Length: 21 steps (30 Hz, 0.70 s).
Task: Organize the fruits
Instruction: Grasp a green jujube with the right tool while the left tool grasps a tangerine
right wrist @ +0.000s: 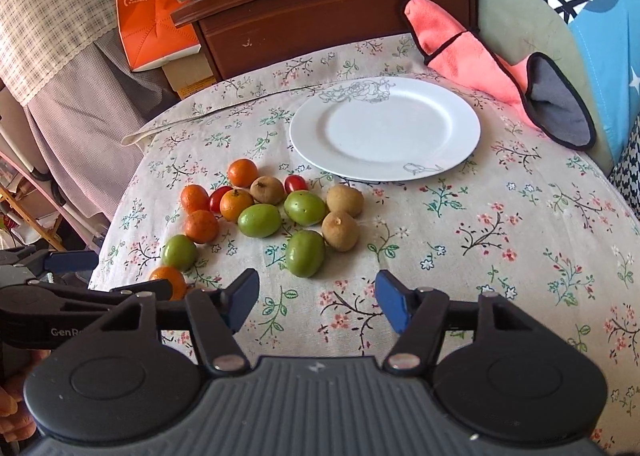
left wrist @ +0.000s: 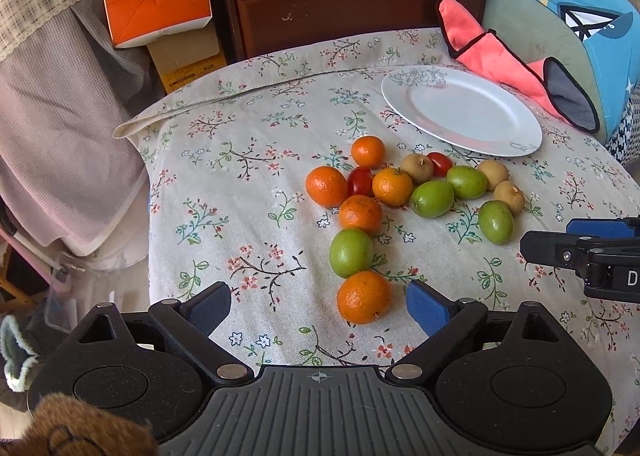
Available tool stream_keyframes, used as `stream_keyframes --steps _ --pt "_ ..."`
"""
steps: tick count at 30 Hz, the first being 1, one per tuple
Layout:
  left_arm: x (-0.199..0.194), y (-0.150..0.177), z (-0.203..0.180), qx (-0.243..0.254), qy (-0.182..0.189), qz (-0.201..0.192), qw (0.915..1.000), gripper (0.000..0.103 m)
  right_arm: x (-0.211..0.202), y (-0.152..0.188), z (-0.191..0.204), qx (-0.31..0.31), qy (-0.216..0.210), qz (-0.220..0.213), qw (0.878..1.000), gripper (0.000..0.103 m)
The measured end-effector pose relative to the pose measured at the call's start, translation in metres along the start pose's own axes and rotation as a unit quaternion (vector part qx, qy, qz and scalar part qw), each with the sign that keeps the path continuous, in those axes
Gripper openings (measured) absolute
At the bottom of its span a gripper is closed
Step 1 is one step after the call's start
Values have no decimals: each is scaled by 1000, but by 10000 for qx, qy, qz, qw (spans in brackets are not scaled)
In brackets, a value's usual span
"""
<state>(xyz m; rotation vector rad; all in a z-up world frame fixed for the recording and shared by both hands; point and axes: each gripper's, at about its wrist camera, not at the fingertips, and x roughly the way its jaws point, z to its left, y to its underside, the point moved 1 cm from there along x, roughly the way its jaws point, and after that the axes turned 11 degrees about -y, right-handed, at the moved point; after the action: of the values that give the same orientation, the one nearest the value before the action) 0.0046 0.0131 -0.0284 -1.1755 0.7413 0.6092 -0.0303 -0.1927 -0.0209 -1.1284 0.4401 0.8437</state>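
Jaws on my left gripper [left wrist: 318, 306] stand spread around the nearest orange [left wrist: 363, 297], pads clear of it; my right gripper's [right wrist: 316, 302] jaws gape over bare floral cloth [right wrist: 500, 256]. Nearer me than the white plate [right wrist: 460, 128] lies the fruit cluster [right wrist: 272, 212].

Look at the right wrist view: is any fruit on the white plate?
No, the white plate is bare; every fruit lies on the floral cloth beside it.
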Motion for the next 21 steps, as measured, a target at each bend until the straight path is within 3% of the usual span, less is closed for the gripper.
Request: stream_keyframes --steps 5,21 --pt "3 0 -2 -32 69 19 10000 80 14 0 -1 150 -50 81 9998 48" --pt "10 1 -7 -131 192 49 9997 62 40 -5 0 223 -65 48 9997 33"
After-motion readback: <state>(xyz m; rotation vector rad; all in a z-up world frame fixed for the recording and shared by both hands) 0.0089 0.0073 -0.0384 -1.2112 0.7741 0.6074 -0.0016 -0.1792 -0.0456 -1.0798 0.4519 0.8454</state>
